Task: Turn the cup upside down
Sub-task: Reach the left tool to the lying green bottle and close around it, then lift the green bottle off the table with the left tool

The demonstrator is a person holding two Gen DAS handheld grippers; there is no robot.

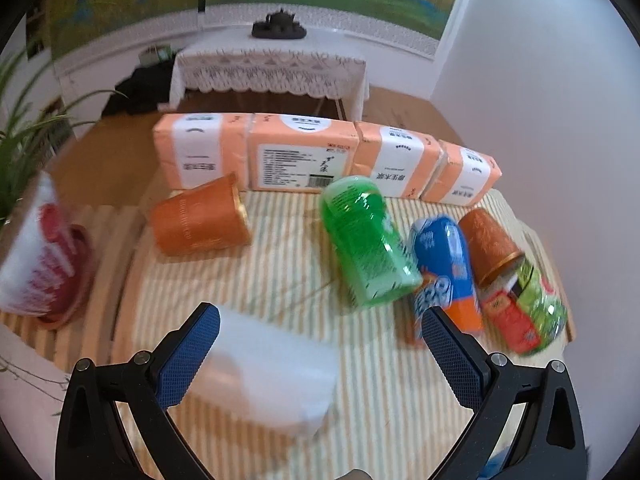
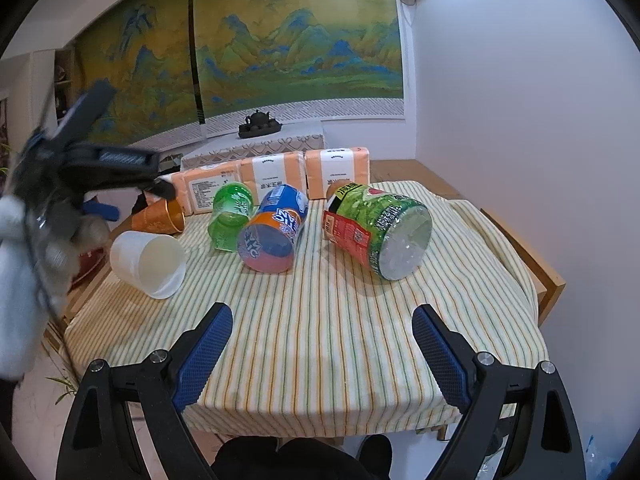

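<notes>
Striped tablecloth [image 2: 340,320], toppled white cup [image 2: 148,258].

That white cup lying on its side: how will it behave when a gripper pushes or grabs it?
The white cup lies on its side on the striped cloth, so a nudge would probably roll it in an arc. It looks thin-walled and empty, so likely light and easily squashed. The left gripper is open around it.

On the bench [image 2: 360,360]: 1 white cup [image 2: 149,258], 2 orange cups [image 1: 200,220] [image 1: 490,250], 3 plastic bottles [image 1: 370,244] [image 1: 442,264] [image 2: 380,228], 4 tissue packs [image 1: 302,152] behind.
</notes>
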